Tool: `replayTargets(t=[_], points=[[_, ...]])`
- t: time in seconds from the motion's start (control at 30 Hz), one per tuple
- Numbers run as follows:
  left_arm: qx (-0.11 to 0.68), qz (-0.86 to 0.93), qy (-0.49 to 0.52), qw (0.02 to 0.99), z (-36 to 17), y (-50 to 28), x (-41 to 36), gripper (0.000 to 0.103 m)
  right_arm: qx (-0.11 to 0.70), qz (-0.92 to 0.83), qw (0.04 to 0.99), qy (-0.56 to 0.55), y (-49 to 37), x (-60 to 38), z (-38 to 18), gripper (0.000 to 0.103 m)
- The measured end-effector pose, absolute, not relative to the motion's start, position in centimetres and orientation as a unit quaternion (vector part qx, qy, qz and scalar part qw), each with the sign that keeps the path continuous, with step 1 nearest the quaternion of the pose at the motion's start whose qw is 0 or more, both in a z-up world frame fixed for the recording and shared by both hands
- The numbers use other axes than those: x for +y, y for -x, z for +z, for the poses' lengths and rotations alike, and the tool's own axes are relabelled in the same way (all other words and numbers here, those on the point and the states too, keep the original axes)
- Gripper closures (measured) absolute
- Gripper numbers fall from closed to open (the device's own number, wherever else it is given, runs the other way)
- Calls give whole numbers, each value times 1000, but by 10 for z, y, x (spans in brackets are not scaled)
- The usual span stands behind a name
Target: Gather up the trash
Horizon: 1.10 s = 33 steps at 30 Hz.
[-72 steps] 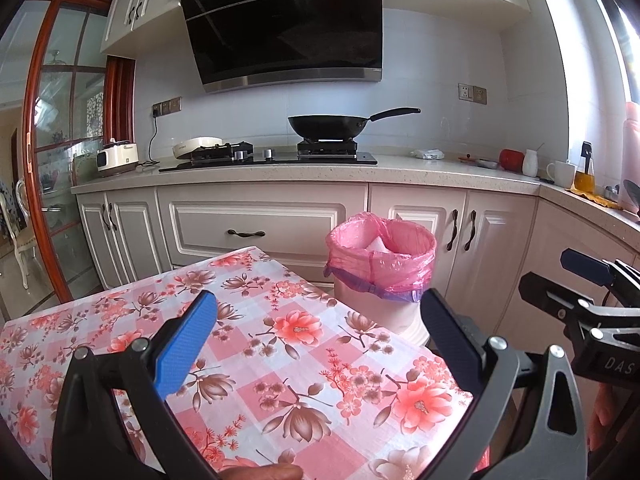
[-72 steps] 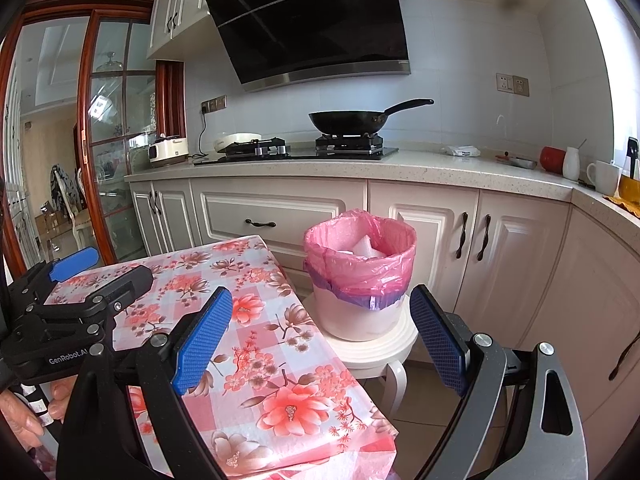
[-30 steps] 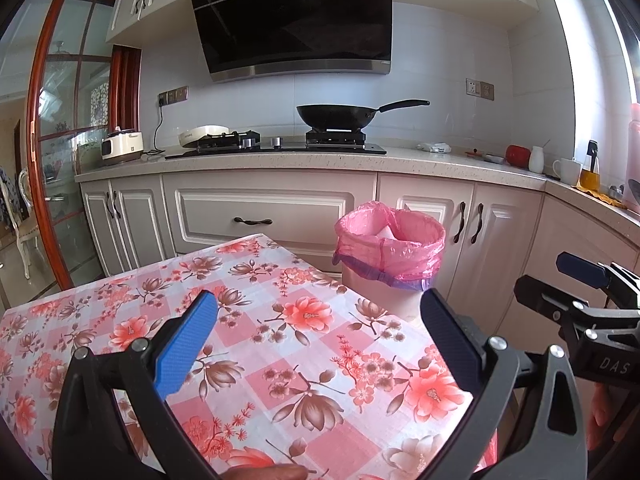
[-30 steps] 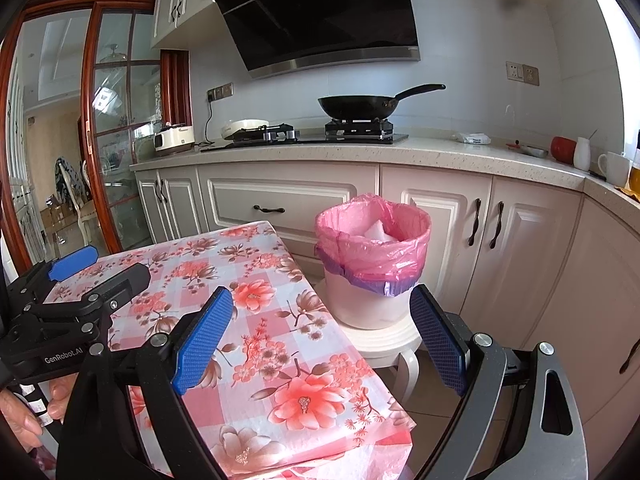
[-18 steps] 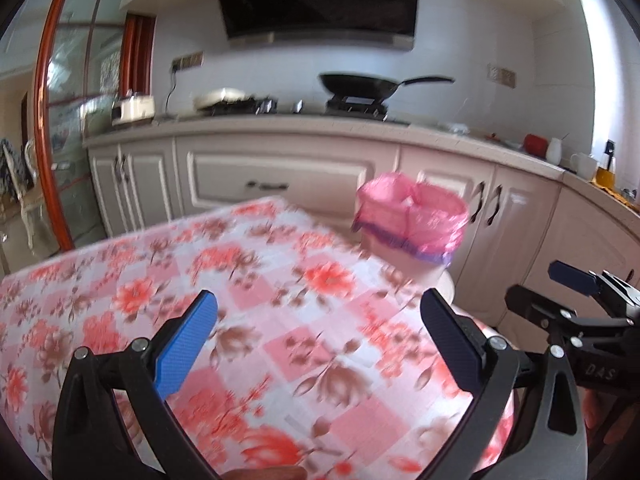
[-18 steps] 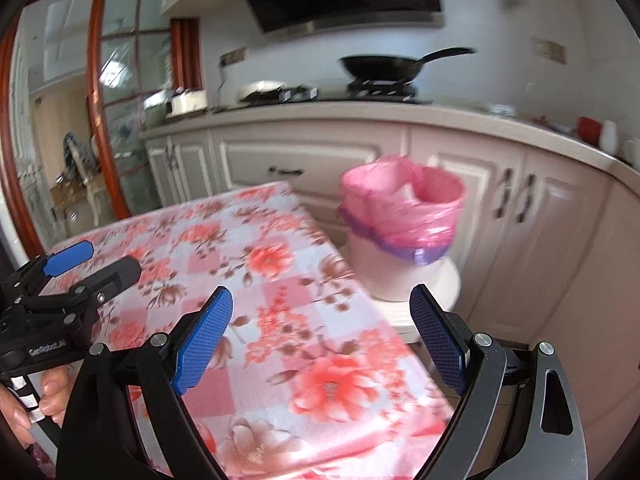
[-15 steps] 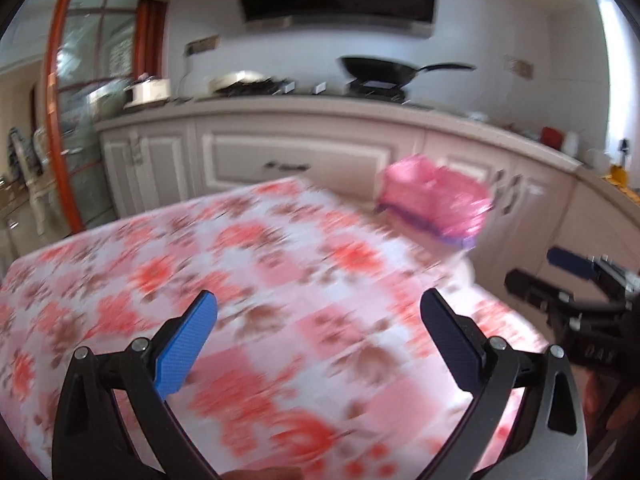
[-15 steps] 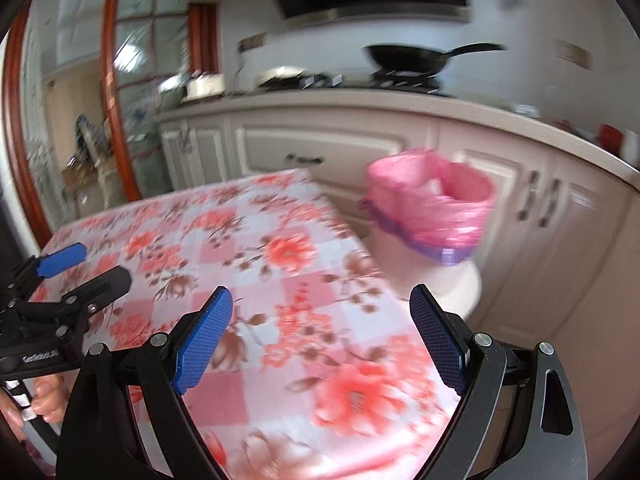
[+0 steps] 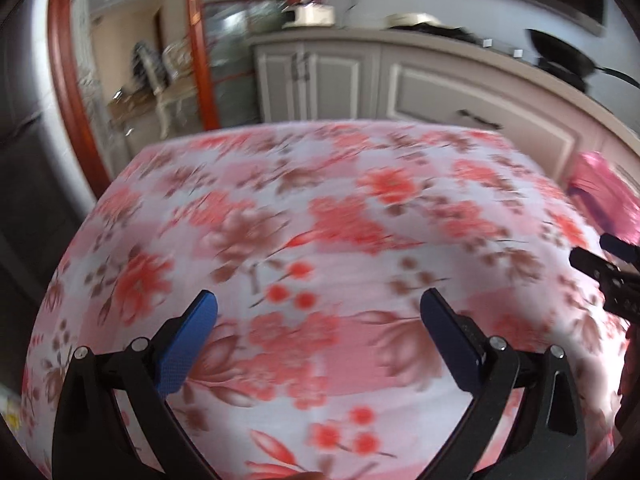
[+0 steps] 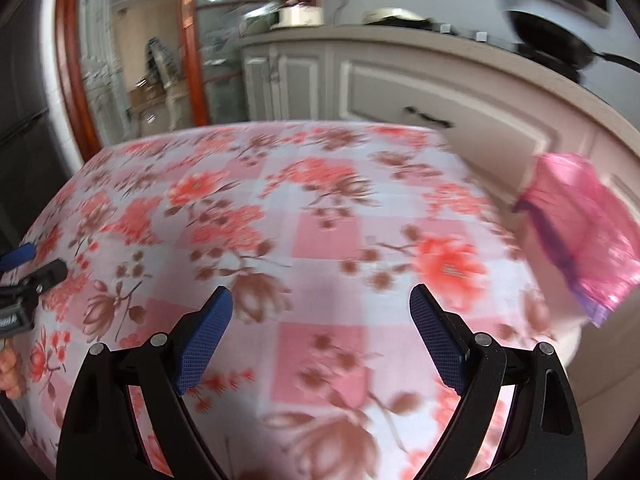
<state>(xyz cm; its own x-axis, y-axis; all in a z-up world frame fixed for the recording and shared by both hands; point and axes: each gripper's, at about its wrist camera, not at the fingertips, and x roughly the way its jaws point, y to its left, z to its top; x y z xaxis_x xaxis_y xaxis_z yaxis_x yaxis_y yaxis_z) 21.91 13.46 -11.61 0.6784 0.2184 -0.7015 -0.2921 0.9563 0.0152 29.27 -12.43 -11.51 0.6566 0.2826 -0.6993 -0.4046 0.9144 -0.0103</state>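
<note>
Pink-and-red flowered cloth covered the table (image 9: 320,216) beneath both grippers. The left gripper (image 9: 318,316) pointed down at it with its blue fingers (image 9: 188,344) spread wide, nothing between them. The right gripper (image 10: 320,312) also stood wide apart and empty. The pink-lined trash bin (image 10: 580,232) sat beyond the right finger of each, off the table's edge. Blur hid any trash on the cloth.
</note>
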Motion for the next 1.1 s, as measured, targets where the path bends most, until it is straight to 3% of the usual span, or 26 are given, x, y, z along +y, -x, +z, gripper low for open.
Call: replayTargets(t=[0.43, 1.1], points=[[422, 137, 70, 893, -148, -244, 157, 5, 439, 192, 874, 84, -328, -109, -148, 18], [444, 139, 65, 883, -158, -252, 158, 4, 440, 186, 874, 84, -329, -110, -149, 17]])
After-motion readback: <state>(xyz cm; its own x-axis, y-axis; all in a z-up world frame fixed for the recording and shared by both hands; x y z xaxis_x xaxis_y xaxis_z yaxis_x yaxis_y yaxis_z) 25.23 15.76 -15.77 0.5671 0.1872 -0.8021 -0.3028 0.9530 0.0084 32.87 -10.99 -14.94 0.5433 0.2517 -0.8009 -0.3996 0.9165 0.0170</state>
